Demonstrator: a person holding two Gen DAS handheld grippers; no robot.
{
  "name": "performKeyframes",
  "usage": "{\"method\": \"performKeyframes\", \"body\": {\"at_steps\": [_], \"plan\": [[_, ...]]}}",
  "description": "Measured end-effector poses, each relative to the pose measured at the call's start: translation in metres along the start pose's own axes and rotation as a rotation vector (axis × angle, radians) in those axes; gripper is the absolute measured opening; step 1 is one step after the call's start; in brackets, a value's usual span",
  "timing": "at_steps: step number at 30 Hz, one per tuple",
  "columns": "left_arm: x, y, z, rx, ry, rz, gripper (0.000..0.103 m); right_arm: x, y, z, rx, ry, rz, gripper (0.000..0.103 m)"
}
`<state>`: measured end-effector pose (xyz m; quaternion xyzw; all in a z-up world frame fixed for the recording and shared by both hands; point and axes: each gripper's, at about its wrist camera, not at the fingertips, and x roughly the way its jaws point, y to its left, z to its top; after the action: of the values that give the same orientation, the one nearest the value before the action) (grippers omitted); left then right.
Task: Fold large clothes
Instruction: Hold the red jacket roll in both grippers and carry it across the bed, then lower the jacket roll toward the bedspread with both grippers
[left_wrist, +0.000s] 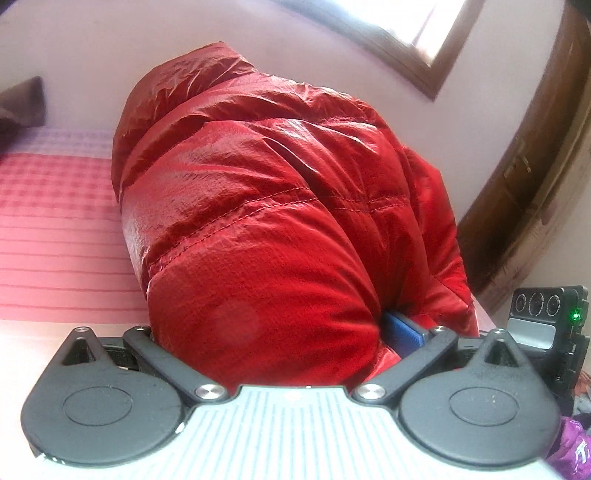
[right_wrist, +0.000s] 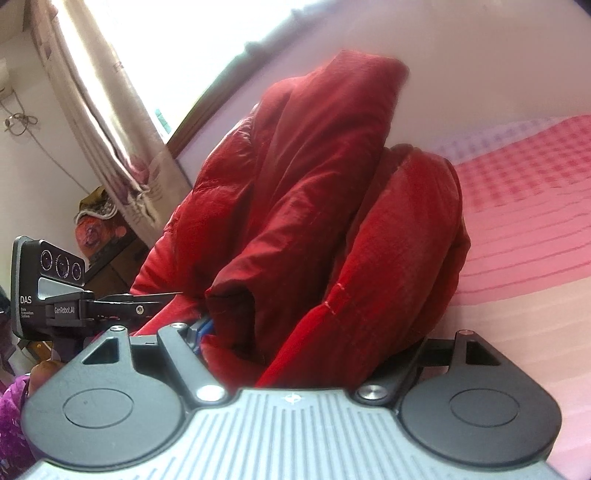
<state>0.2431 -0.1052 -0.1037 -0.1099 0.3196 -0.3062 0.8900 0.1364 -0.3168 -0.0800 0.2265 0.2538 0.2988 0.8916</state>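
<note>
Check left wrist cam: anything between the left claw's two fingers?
Yes. In the left wrist view the red puffer jacket bulges between the left claw's fingers, hiding one; only the other's blue pad shows, against the fabric.

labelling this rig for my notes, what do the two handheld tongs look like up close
Both tongs, left and right, share a ribbed pale grey body, two round black discs, black link arms with silver screws and blue finger pads. Each carries a black three-lens camera module marked DAS and GenRobot.AI.
</note>
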Motion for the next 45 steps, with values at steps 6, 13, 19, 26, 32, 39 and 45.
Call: {"method": "performKeyframes", "body": {"at_steps": [6,13,19,26,32,39,45], "plan": [[-0.02,0.012,0.003,-0.018,-0.034,0.045,0.102,0.022,0.028,0.002,-0.029,0.02,0.042,0.078],[-0.057,0.045,0.003,-0.054,-0.072,0.102,0.102,0.055,0.061,0.004,-0.064,0.053,0.089,0.078],[-0.089,0.071,0.006,-0.082,-0.111,0.153,0.102,0.083,0.085,0.006,-0.091,0.076,0.132,0.078],[-0.118,0.097,0.008,-0.11,-0.143,0.202,0.102,0.117,0.115,0.008,-0.12,0.104,0.178,0.078],[-0.13,0.111,0.013,-0.131,-0.163,0.249,0.102,0.131,0.123,0.007,-0.127,0.126,0.217,0.078],[-0.144,0.131,0.014,-0.154,-0.182,0.285,0.102,0.151,0.134,0.006,-0.135,0.144,0.246,0.078],[-0.149,0.142,0.012,-0.172,-0.187,0.301,0.102,0.166,0.14,0.003,-0.134,0.163,0.257,0.078]]}}
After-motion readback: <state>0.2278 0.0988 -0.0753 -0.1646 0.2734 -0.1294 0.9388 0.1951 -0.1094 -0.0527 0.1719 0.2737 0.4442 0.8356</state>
